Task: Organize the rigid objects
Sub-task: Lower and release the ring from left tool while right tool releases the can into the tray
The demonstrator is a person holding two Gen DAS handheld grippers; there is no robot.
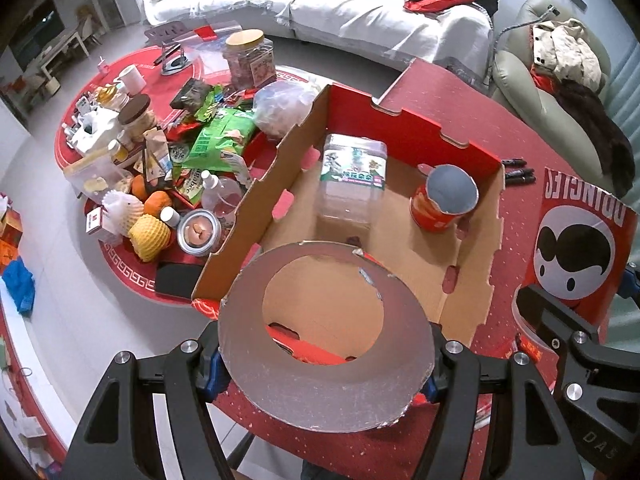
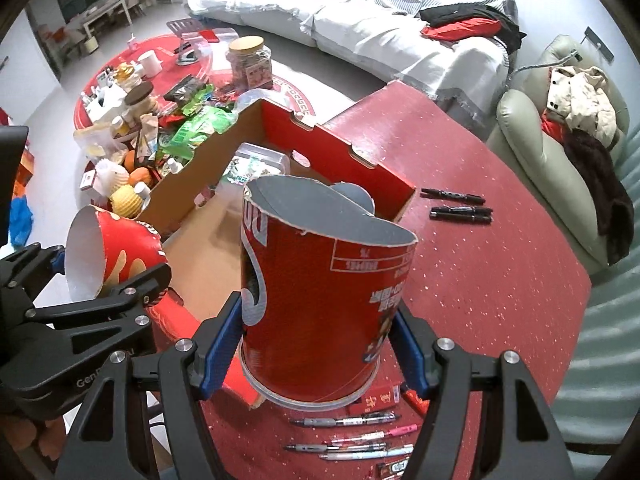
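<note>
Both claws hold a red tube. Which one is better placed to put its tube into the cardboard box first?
Left, probably. The left claw holds its tube at the cardboard box near edge, facing free floor inside. The right claw holds its tube beside the box, over the table.

White sofa (image 1: pixel 360 12), green armchair (image 2: pixel 560 152), cluttered round table (image 1: pixel 132 148), red tablecloth (image 2: pixel 480 260)

White sofa (image 1: pixel 360 12), seemingly grey floor (image 1: pixel 52 184)
</note>
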